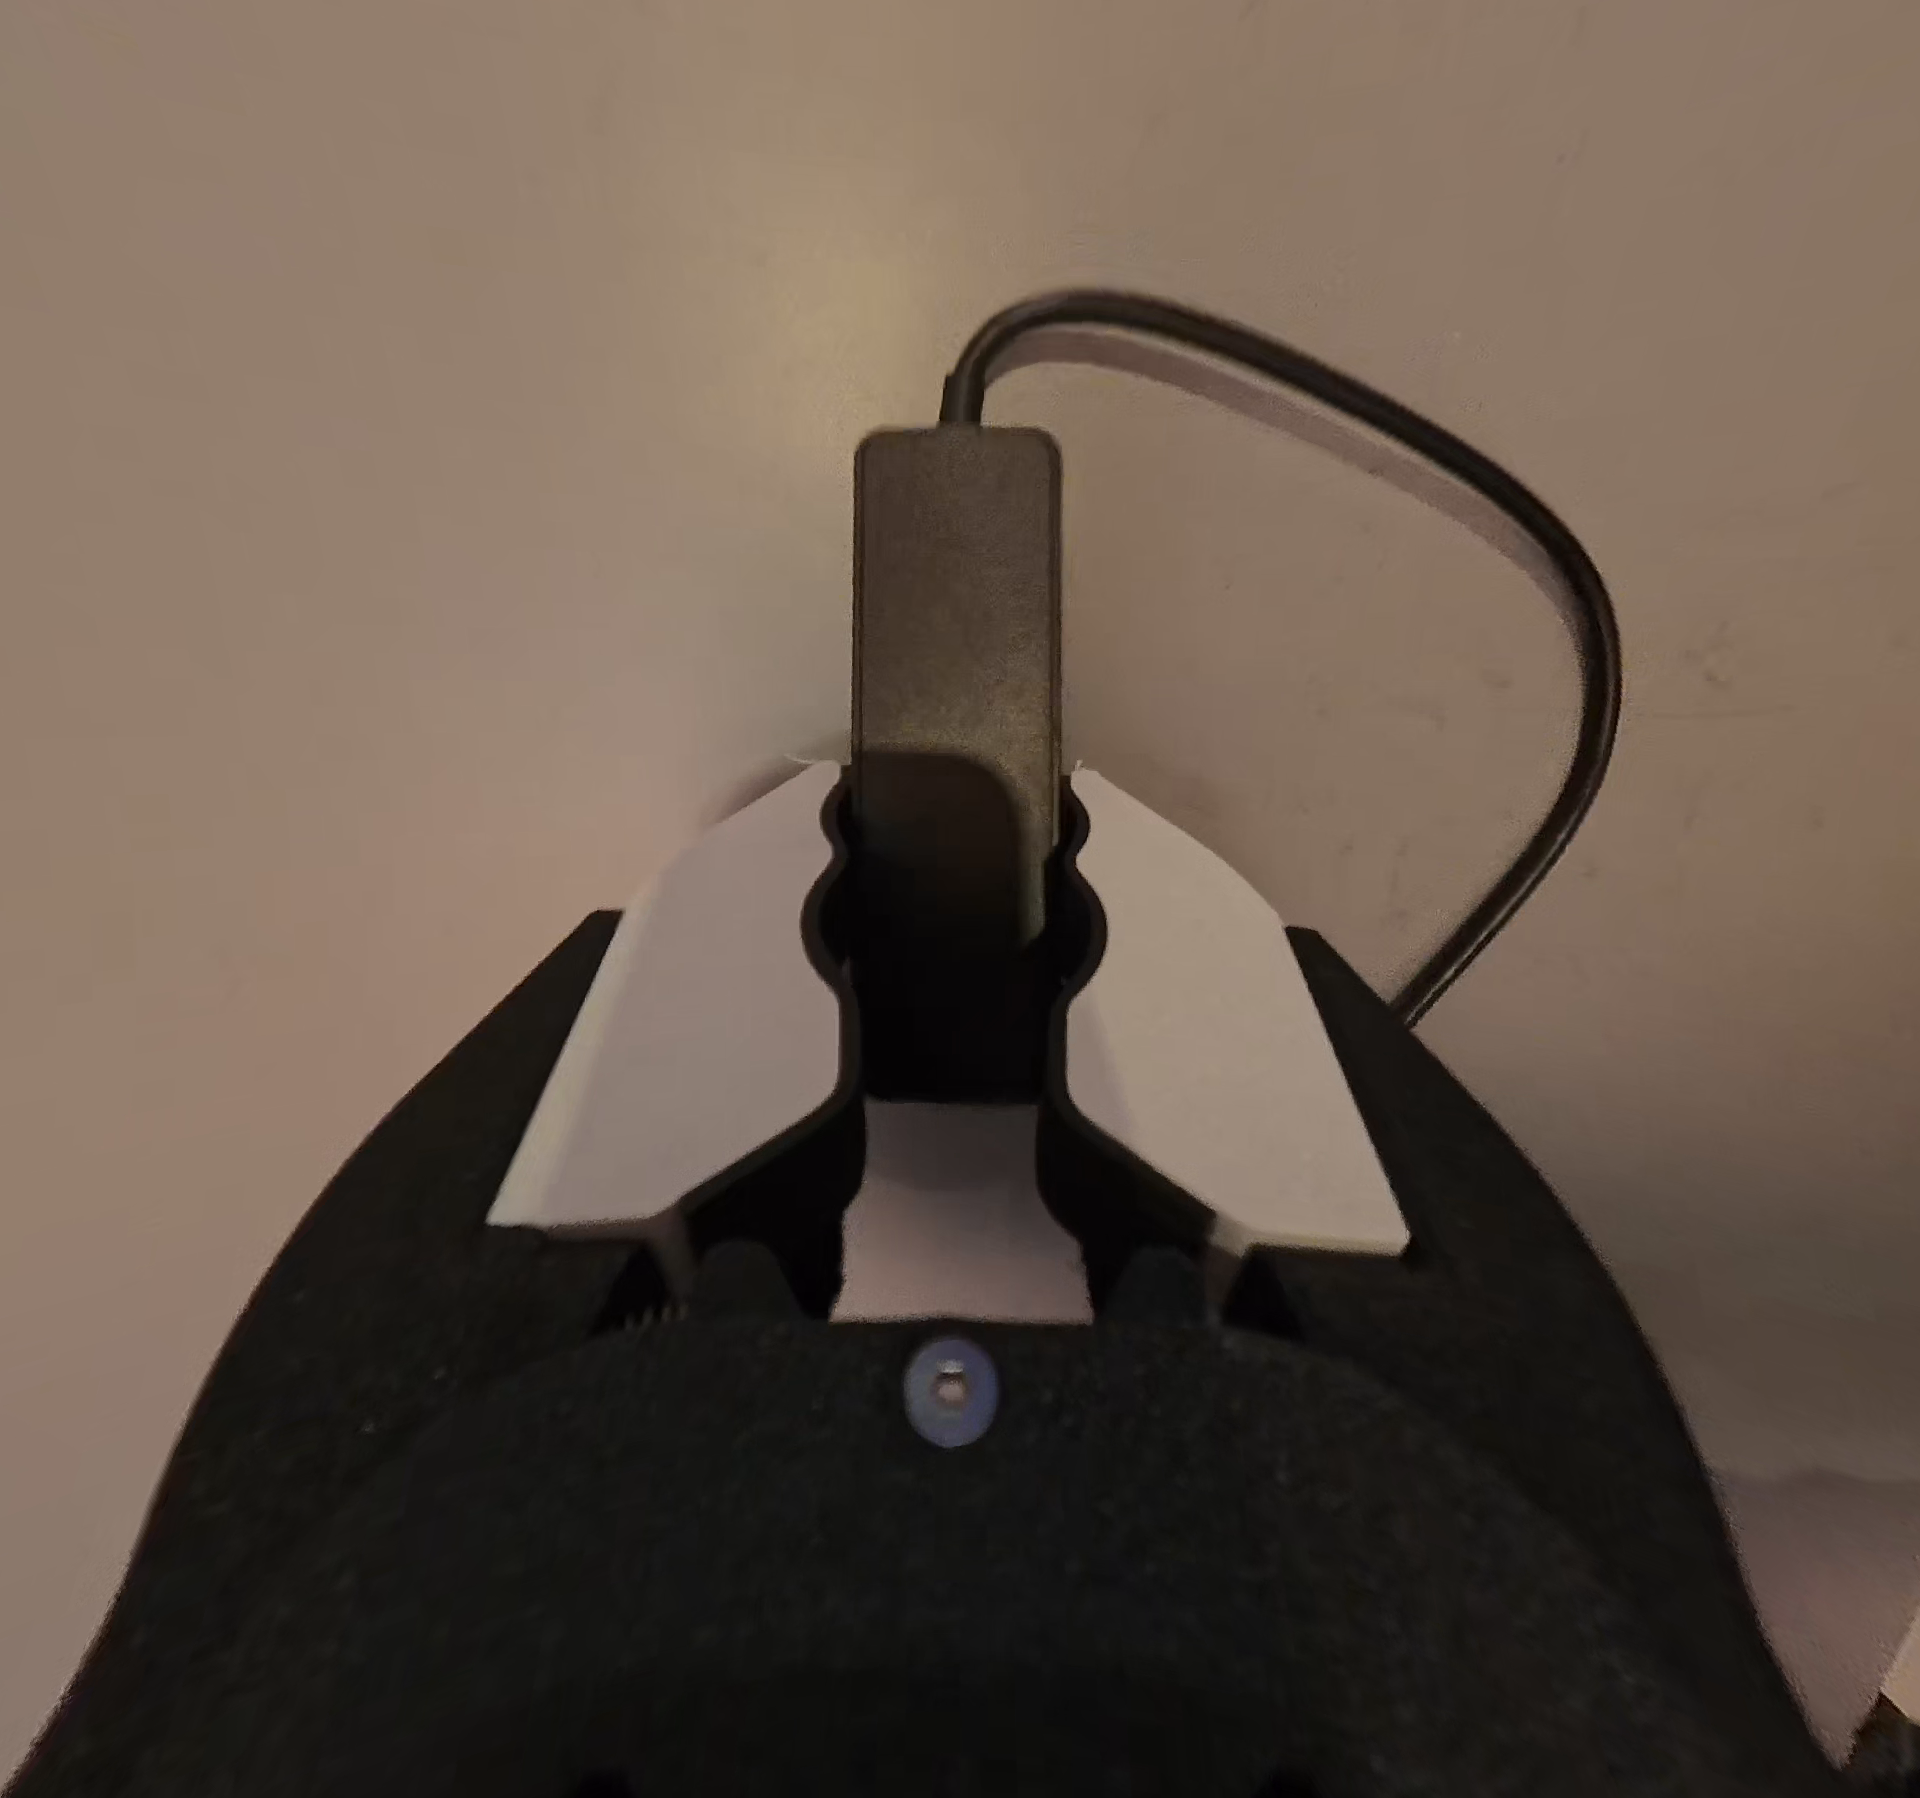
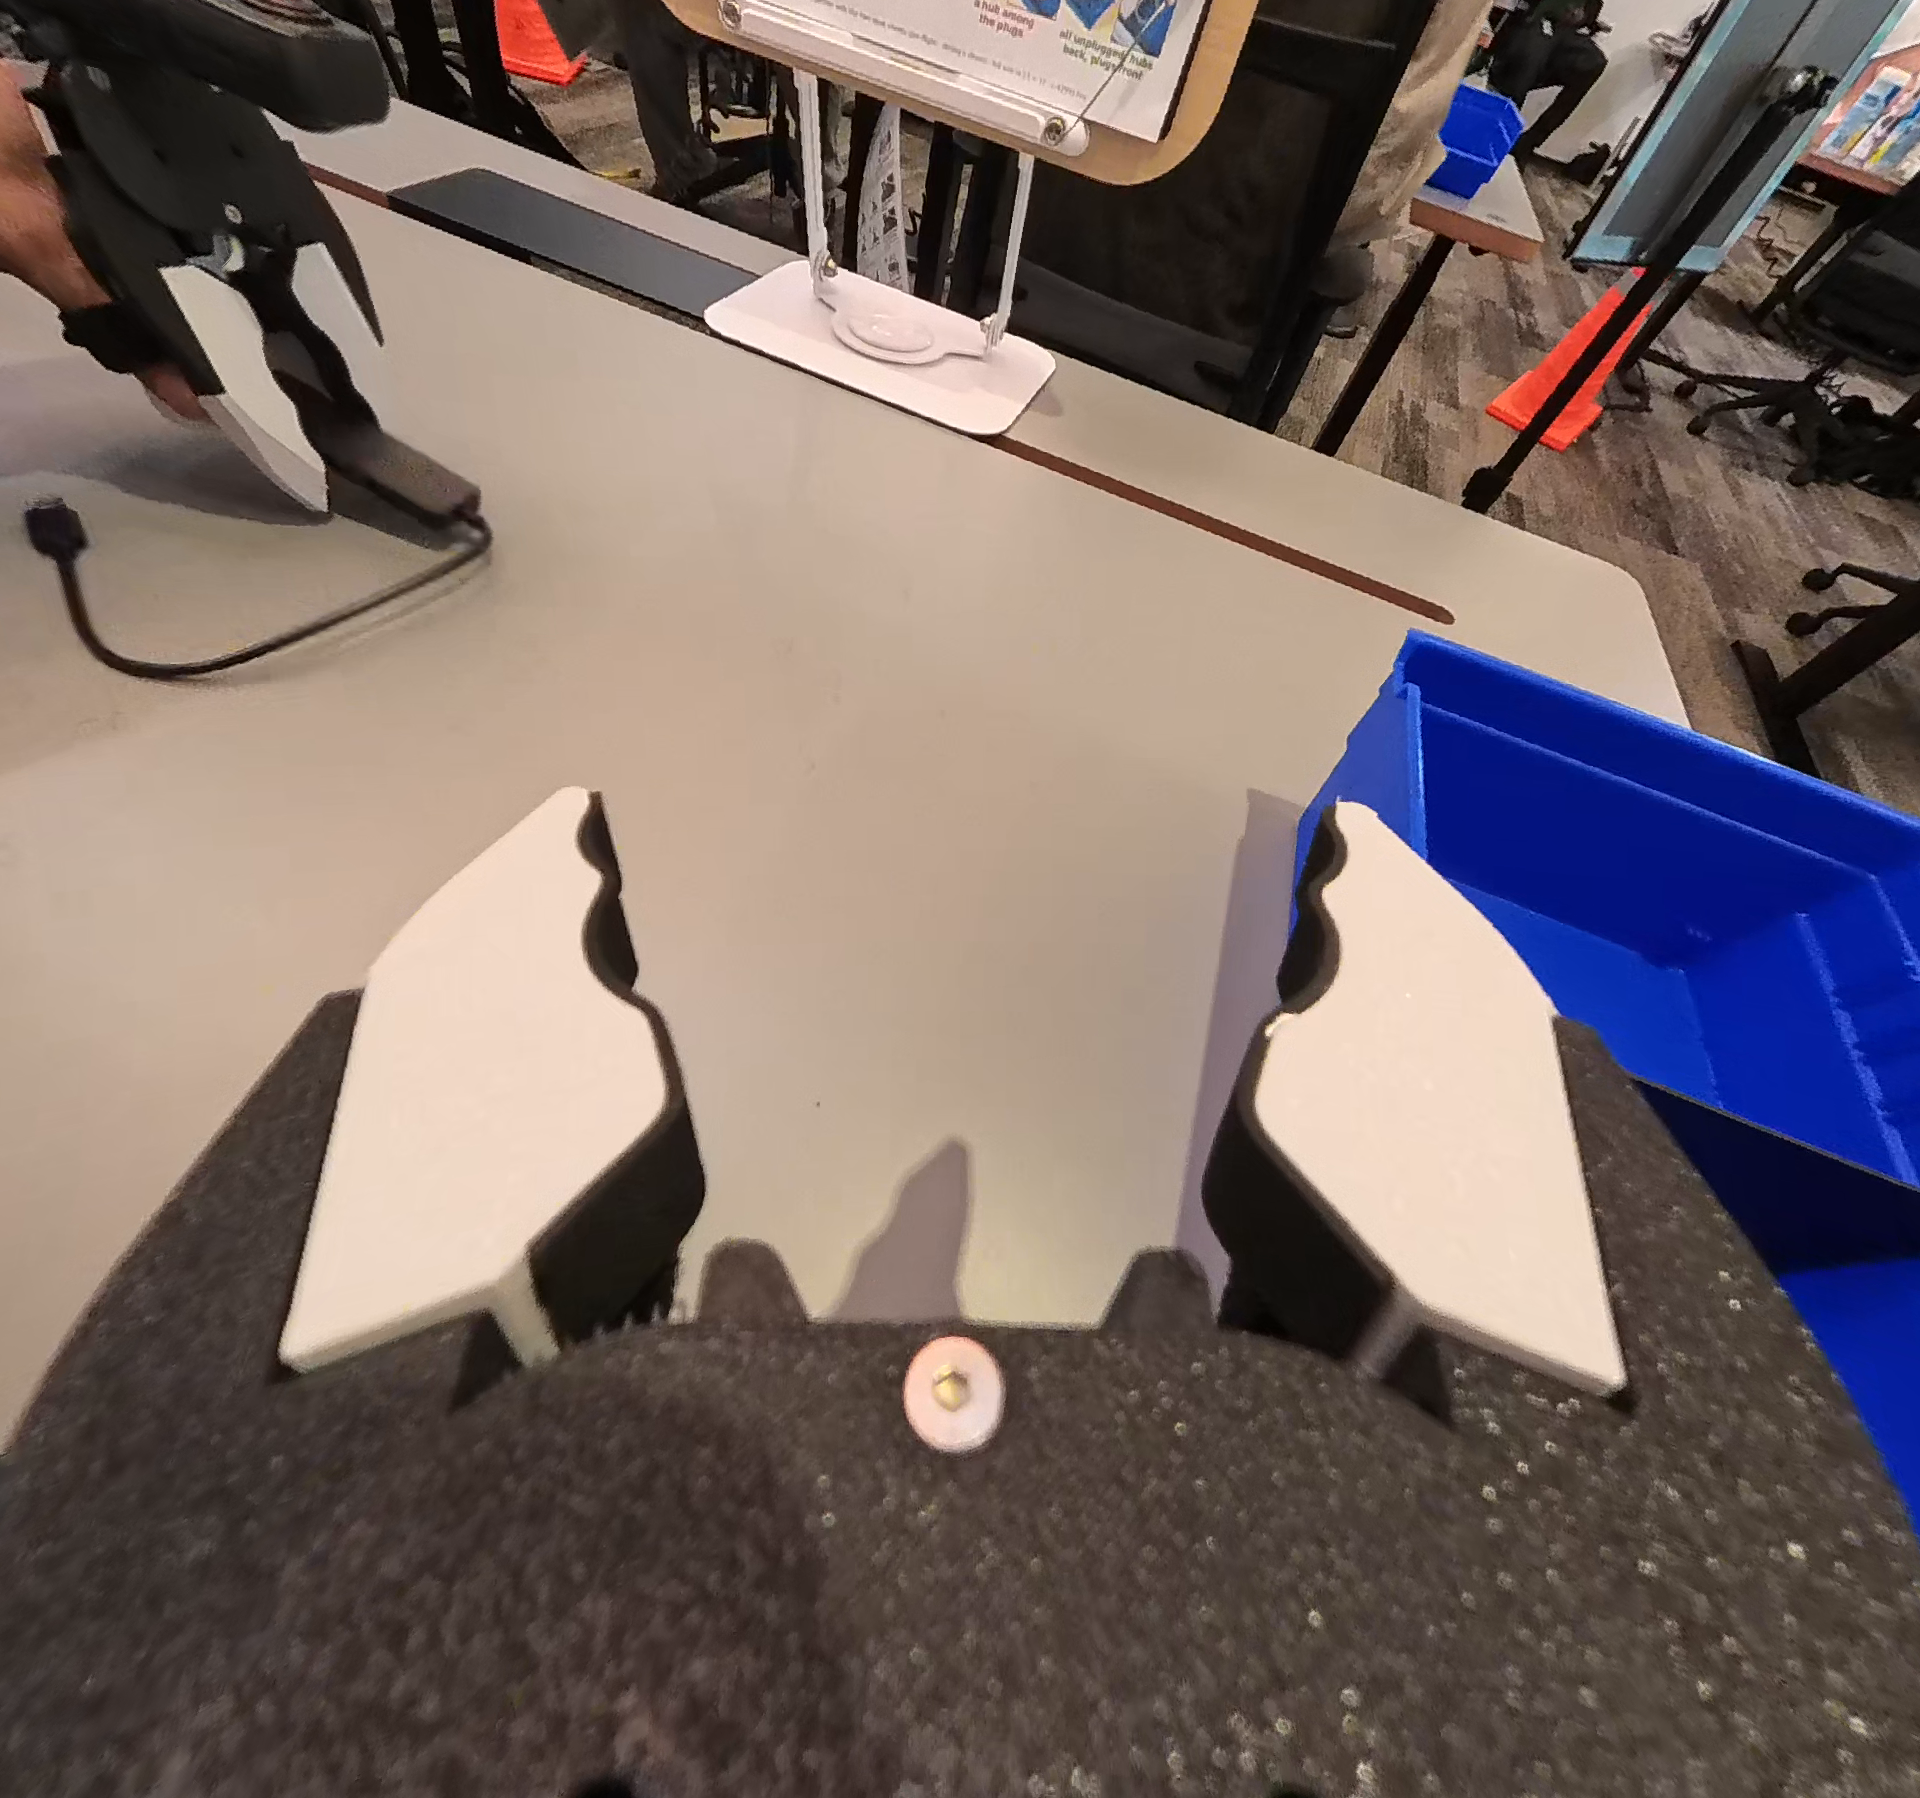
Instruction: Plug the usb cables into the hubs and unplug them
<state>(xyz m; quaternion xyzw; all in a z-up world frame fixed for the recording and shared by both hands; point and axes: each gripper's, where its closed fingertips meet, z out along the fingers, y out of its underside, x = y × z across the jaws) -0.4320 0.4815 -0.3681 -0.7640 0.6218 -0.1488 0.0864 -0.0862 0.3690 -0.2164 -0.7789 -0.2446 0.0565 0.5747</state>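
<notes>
My left gripper (image 1: 956,782) is shut on a dark grey USB hub (image 1: 956,595) and holds its near end against the grey table. The hub's black cable (image 1: 1538,543) loops off its far end and back to the right. In the right wrist view the left gripper (image 2: 312,460) shows at the far left, tilted down with the hub (image 2: 410,475) between its fingers, and the cable (image 2: 239,647) curls to a plug (image 2: 54,522) lying on the table. My right gripper (image 2: 956,865) is open and empty, above bare table. No hub port shows a cable plugged in.
A blue plastic bin (image 2: 1621,907) stands at the table's right edge, close to my right finger. A white stand (image 2: 883,346) with an instruction board sits at the back edge, beside a dark flat panel (image 2: 571,236). Chairs, orange cones and stands lie beyond the table.
</notes>
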